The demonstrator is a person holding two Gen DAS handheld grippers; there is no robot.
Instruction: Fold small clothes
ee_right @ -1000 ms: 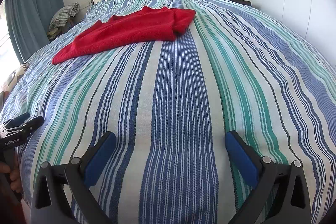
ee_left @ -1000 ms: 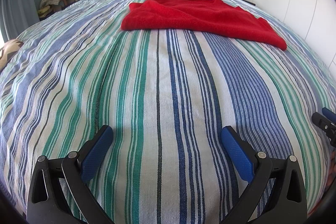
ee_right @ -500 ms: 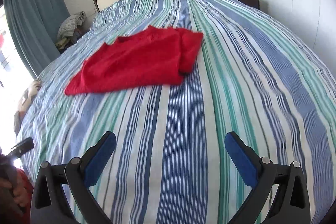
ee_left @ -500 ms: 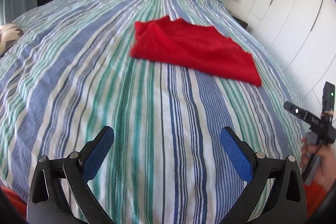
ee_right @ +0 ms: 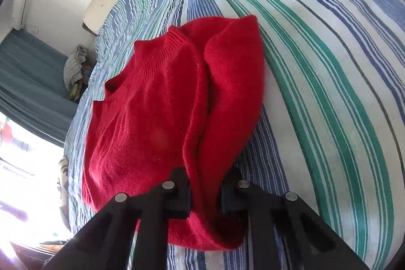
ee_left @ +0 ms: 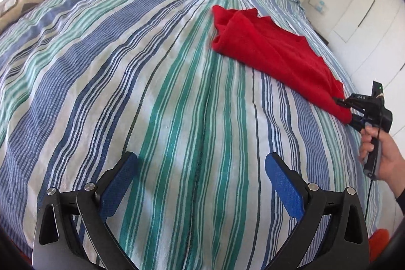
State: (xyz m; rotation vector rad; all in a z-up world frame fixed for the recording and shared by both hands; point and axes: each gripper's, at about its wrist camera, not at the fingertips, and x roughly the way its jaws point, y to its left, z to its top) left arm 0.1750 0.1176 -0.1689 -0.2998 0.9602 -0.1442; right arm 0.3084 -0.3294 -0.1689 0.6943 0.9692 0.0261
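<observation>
Our two grippers, one spread, one clamped

Our left gripper (ee_left: 201, 179) hangs with jaws wide apart; our right gripper (ee_right: 205, 196), gripped by our right hand (ee_left: 384, 156), has just been closing on red knit.

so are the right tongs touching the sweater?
Touching. Right wrist view shows the right tongs, just closed, pinching a fold of the red sweater between them.

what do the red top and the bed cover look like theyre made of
Red top: seemingly a soft knit, wool or acrylic, with a fuzzy matte nap and ribbed neckline. Bed cover: a flat woven cloth, likely cotton, matte, its striped weave grain showing.
</observation>
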